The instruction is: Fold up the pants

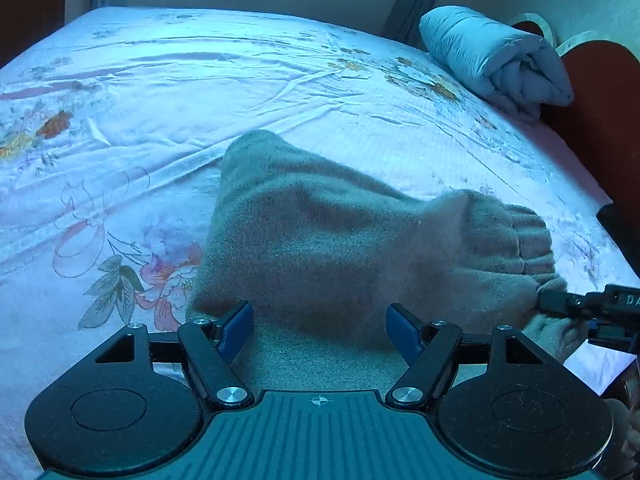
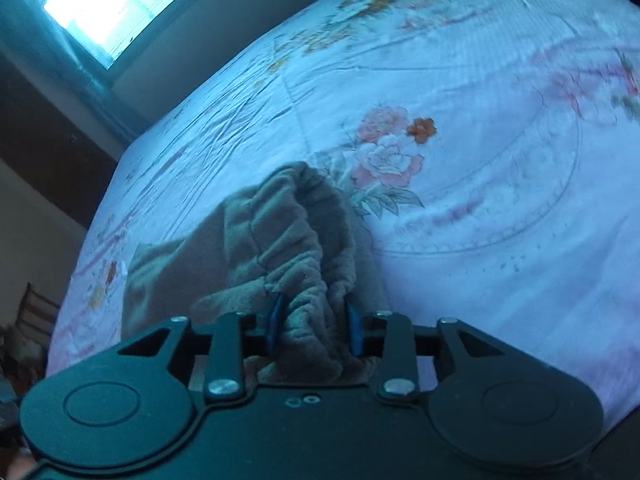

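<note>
Pale cotton printed with pink and orange flowers covers the wide bed [image 1: 168, 92] that fills everything ahead of both my grippers, and the grey-brown fleece pants [image 1: 320, 240] lie bunched on it just beyond my fingertips. Far off to the right of my left gripper sits a rolled light-blue quilted duvet [image 1: 496, 64] against the headboard, well apart from the work.

As I read it, I am at the pick-up stage: the pants are still a heap, not yet spread or halved. My right gripper [image 2: 314, 326] is clamped on the gathered elastic waistband [image 2: 304, 248], with fabric bulging between the blue pads [image 2: 276, 316]; in the left view I can see its tip biting the same ruffled edge at the right. My left gripper [image 1: 320, 328] stands apart, with its pads straddling the near fleece and pressing on nothing.

Next, I judge, the left needs to close on the fabric beneath it, ideally at the other end of the waistband, which I cannot pick out from here. Then both hands can lift and pull apart, so the legs hang straight before laying down.
</note>
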Available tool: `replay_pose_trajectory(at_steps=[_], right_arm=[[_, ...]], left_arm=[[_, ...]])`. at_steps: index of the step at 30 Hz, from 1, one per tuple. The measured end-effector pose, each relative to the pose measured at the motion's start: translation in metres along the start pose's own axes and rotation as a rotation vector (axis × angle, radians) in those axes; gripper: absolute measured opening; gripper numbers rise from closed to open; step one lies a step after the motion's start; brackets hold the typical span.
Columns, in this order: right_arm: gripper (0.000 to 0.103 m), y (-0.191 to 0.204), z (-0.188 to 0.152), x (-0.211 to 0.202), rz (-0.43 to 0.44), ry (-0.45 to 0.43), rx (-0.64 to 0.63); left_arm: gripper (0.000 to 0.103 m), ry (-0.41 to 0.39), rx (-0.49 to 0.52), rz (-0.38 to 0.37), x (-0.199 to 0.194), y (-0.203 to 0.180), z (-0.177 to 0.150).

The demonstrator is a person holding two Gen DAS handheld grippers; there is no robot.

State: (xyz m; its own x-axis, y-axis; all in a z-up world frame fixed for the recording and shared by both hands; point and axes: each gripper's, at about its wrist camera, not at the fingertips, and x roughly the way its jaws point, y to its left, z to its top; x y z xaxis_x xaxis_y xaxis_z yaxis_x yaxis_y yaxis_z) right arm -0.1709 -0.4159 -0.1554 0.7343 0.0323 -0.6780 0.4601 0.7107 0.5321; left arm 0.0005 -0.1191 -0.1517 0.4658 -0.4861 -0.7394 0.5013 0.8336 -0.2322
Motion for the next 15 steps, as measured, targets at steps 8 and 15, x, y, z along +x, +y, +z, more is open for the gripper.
replay_pose_trajectory(at_steps=[8,15], right_arm=[[0.038,0.019,0.018,-0.032,-0.04,-0.119,-0.13],[0.012,0.068,0.011,-0.011,0.024,-0.051,-0.284]], left_arm=[[0.074,-0.062,-0.064,-0.061,-0.031,0.006,0.017],[0.074,-0.021,-0.09,-0.042,-0.02,0.002,0.027]])
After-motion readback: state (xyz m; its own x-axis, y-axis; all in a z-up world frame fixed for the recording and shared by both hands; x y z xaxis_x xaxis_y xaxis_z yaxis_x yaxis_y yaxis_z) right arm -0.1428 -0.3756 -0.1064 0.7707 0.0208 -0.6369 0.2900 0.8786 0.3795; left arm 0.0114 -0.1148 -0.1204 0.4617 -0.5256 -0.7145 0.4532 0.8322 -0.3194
